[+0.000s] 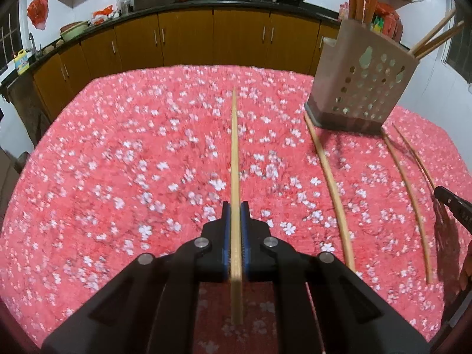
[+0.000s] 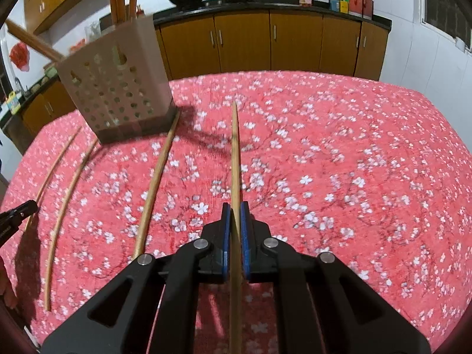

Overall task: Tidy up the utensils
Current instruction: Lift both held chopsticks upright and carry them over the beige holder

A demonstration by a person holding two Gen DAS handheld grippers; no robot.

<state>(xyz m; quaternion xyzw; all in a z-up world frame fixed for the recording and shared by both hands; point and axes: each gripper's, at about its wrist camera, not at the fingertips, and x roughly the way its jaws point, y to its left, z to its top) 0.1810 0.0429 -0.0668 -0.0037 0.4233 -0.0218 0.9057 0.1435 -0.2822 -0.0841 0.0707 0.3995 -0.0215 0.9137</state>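
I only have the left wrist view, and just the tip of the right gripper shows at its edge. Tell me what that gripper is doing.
Observer: The right gripper is shut on a chopstick that points forward over the table.
Operator: Give me the holder's position from that side.
Observer: The utensil holder stands ahead and to the left of that chopstick, apart from it.
Operator: Report what lies to its right.
Observer: Right of the held chopstick, only the floral tablecloth shows, up to its far edge.
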